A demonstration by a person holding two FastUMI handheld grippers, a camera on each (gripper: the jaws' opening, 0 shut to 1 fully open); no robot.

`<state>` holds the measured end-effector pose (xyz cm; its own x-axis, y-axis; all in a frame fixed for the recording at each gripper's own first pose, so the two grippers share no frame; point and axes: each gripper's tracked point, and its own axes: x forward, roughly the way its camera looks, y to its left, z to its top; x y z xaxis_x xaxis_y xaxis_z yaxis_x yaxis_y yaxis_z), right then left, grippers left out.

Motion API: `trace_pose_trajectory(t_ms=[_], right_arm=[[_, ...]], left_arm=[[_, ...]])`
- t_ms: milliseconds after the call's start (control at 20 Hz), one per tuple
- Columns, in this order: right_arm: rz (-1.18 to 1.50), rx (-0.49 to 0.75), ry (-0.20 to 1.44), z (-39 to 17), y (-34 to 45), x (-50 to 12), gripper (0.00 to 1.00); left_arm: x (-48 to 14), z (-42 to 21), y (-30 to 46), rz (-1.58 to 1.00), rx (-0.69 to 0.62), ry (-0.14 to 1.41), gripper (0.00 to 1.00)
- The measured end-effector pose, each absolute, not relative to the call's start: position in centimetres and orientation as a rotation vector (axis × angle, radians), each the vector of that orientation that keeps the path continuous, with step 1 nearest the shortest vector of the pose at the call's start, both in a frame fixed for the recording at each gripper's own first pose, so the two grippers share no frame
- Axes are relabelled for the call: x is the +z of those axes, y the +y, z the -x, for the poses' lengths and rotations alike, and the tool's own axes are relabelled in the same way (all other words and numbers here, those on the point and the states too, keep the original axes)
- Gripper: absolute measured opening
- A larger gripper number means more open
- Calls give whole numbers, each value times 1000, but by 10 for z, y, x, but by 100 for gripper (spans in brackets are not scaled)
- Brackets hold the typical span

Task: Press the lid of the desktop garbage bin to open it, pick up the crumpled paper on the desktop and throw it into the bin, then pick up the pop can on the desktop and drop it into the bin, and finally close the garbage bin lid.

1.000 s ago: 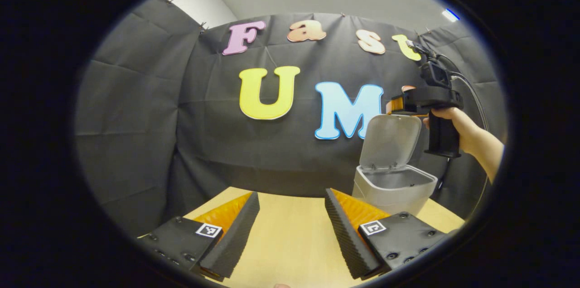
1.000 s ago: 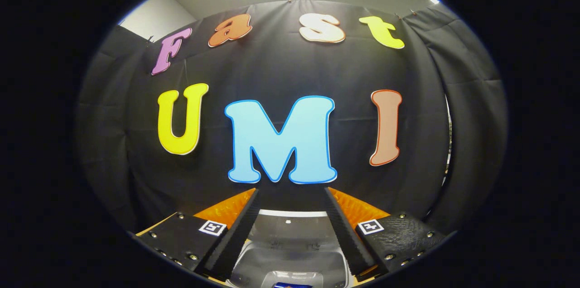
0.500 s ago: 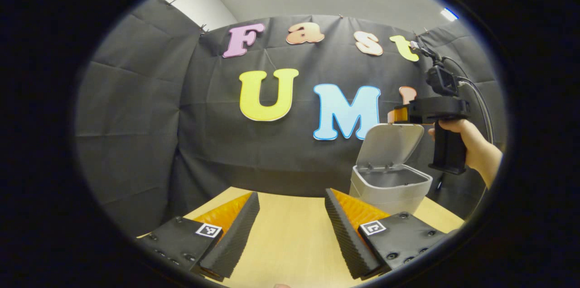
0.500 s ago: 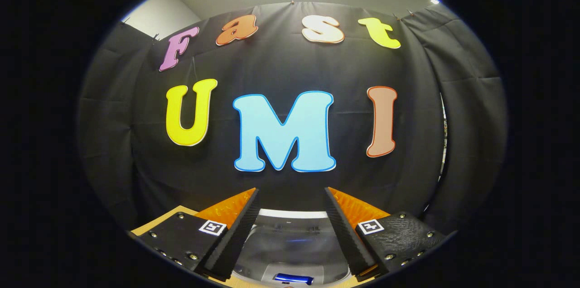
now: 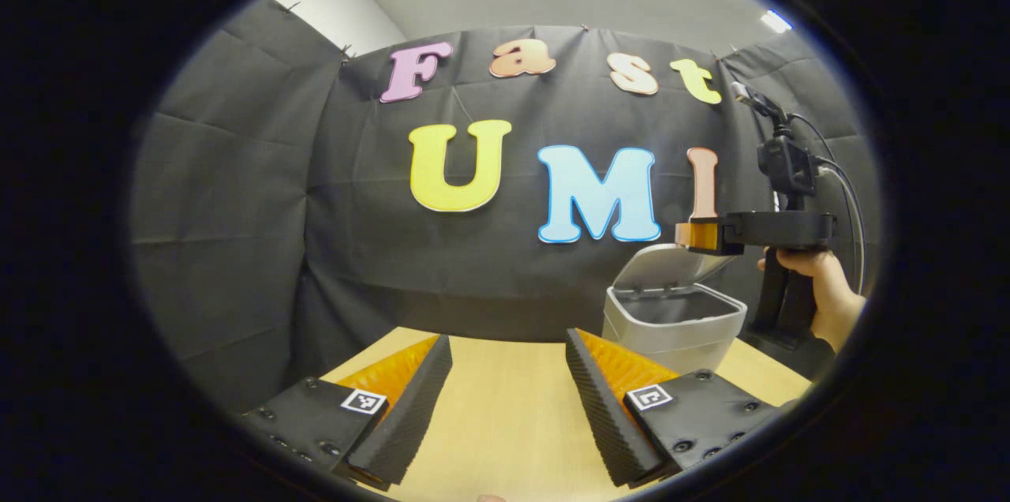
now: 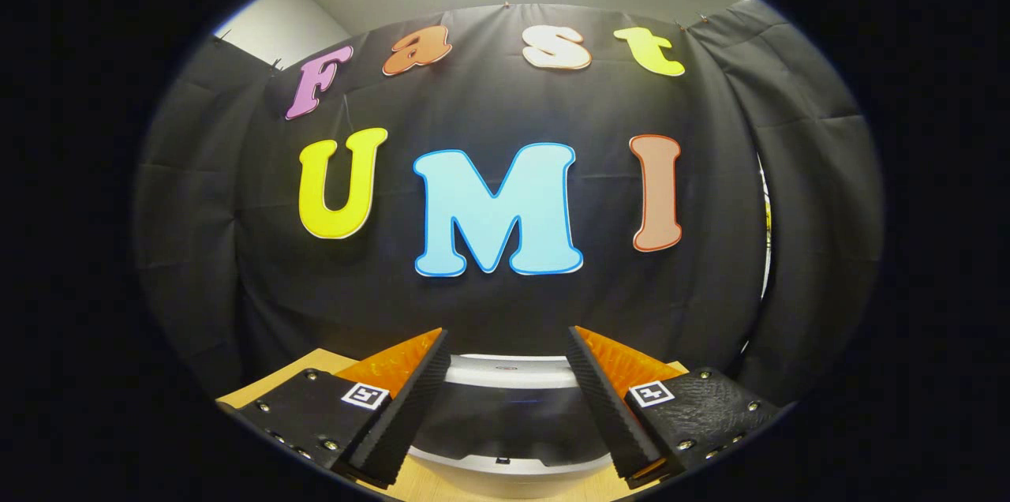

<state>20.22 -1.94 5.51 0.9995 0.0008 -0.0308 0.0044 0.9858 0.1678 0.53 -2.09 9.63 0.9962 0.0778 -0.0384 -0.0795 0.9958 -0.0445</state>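
Bin (image 5: 672, 328) stands on the table (image 5: 505, 423), toward the far right side in the left gripper view, close to the black cloth wall (image 5: 237, 210). Its lid (image 5: 659, 265) is tipped about halfway down over the opening, hinged at the back. The inside of the bin looks dark, and I cannot tell what lies in it.

Right gripper (image 5: 698, 234) is above the lid, seen from the side in the left gripper view, with its front end touching or just over the lid's top edge. A hand (image 5: 821, 289) holds its handle, and a cable (image 5: 848, 194) runs from the camera on top. In the right gripper view, the right gripper (image 6: 505, 399) has its two fingers (image 6: 410, 399) spread wide apart with nothing between them. The lid (image 6: 509, 372) and the bin's rim (image 6: 505, 462) show in the gap below.

Left gripper (image 5: 505, 407) is low over the bare table, to the left of the bin and well apart from it. Its fingers (image 5: 604, 407) are also wide apart and hold nothing.
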Motion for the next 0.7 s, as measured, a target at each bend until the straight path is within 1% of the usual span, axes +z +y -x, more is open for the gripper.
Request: trace_pose_trajectory(t_ms=[100,300,350,500,700], right_arm=[[-159,-4,53,-200,-16,44,95],[-154,-5,54,-198,-13,32,95],[-155,-3,64,-198,-11,27,95],[-164,9,105,-200,-6,6,95],[-175,12,131,-205,0,-17,95]], left_arm=[[94,-5,-20,51,78,42,95],[94,-5,-18,50,80,41,96],[94,-6,-19,53,80,41,95],[90,-5,-17,60,83,46,96],[90,-5,-14,55,86,44,95]])
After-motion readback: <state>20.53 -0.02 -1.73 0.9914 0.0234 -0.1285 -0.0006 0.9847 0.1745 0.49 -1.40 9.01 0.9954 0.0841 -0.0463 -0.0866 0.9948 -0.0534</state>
